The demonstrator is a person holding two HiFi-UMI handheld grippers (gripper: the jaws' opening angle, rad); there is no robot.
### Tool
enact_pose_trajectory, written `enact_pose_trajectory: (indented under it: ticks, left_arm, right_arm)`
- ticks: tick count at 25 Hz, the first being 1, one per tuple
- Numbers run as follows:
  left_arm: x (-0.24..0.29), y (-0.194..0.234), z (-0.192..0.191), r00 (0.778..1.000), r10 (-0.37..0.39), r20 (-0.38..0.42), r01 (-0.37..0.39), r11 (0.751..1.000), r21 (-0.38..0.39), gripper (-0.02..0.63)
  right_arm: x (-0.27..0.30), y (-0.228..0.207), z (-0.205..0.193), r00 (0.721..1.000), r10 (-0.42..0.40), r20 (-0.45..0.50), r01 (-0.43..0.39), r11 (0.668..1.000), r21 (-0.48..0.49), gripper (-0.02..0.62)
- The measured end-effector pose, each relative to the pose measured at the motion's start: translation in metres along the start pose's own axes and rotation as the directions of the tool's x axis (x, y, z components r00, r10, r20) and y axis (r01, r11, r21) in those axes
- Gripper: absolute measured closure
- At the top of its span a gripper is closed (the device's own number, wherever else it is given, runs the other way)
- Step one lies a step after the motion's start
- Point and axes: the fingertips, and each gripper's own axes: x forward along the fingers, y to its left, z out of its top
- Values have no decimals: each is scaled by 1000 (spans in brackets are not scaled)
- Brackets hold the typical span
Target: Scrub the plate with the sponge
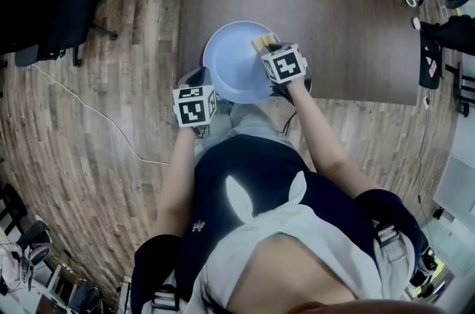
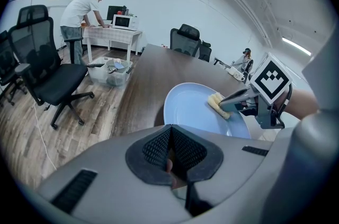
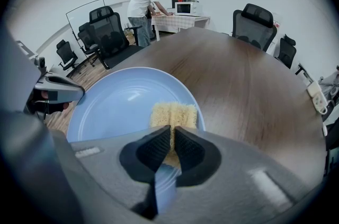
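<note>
Starting at the left of the head view: the left gripper (image 1: 199,81) sits at the lower-left rim of the plate (image 1: 234,64). In its own view the jaws are pressed together right where the near rim drops out of sight behind the gripper body. I'd say it's pinching the rim to steady it, though what's actually between the pads is too dark to tell.

The plate is pale blue and bare, and sits mid-frame at the near corner of the dark table (image 1: 319,1).

Moving right, the yellow sponge (image 1: 260,42) lies on the plate's upper-right rim. The right gripper (image 1: 267,49) is clamped on it, squeezing it thin in the middle.

The relation that matters, as I see it: almost all the unscrubbed face lies to the lower left of the sponge, toward the left gripper. The sponge's long axis runs straight out along the right jaws. So the stroke probably has to pull down-left across the dish, and the right gripper is the only one placed for it.

Comparing views:
- **Head view:** the marker cubes cover both sets of jaws.
- **Right gripper view:** shows the sponge (image 3: 172,114) pinched, and the left gripper's tip (image 3: 79,95) meeting the rim at the frame's left.
- **Left gripper view:** gives the side-on look, with the sponge (image 2: 216,103) lying against the plate's far side.
</note>
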Motion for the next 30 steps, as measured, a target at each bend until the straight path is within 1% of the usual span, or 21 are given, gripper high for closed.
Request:
enact_pose_trajectory:
  ticks: [17,30]
  left_arm:
    - [2,1,-2,1000,13,3,-13,1000,-2,598]
    - [-2,-1,-3,1000,14,4,-14,1000,1,598]
  right_arm:
    - [2,7,-1,999,32,4,-33,999,34,572]
    - [-1,26,0,997,71,21,-72,997,42,572]
